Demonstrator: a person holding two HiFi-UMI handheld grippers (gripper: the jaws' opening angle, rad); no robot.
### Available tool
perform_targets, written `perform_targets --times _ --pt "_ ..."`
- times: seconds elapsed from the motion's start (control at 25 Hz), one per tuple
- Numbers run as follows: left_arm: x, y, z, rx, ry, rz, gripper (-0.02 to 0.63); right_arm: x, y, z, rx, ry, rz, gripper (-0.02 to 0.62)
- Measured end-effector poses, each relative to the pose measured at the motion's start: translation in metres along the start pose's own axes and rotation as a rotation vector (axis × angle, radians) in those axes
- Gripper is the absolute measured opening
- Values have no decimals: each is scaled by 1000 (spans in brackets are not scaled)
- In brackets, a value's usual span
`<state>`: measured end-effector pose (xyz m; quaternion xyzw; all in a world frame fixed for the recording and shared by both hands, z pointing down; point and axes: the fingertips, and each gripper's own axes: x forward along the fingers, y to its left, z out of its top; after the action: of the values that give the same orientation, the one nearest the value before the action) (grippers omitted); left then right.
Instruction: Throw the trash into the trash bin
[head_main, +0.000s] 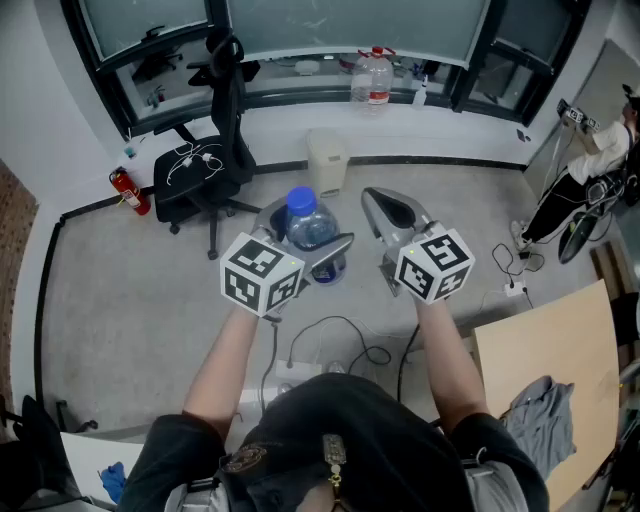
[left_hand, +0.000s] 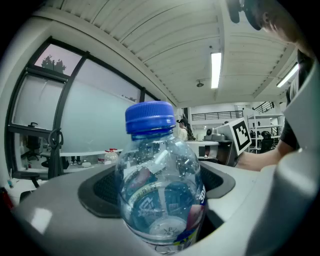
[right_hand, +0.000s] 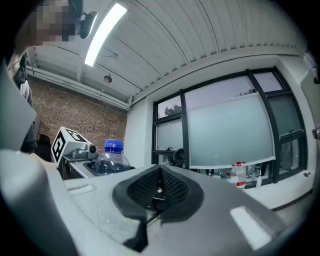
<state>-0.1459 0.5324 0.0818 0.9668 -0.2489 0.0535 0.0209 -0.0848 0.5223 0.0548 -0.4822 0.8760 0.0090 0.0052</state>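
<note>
1. The bottle (left_hand: 161, 195) is clear plastic with a blue cap (left_hand: 150, 116) and looks nearly empty. I judge it light, thin-walled, easy to crush and smooth enough to slip. Its body just below the shoulder seems the soundest place to hold.
2. It stands upright in the air above the floor (head_main: 120, 300), long axis vertical, cap up.
3. The left gripper (head_main: 308, 238) has its jaws spread wide and clamped on the bottle's sides.
4. The right gripper (right_hand: 159, 187), just beside it, has its jaws pressed together on nothing.
5. The pale trash bin (head_main: 327, 160) stands well ahead, by the window wall.
</note>
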Motion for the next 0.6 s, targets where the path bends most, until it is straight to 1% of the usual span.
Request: perform_targets --times 0.28,0.6 --pt "0 0 2 0 -3 -8 466 -1 -1 -1 13 -8 -21 3" --pt "-9 -2 1 -2 -9 -20 465 -3 7 1 6 -2 -38 3"
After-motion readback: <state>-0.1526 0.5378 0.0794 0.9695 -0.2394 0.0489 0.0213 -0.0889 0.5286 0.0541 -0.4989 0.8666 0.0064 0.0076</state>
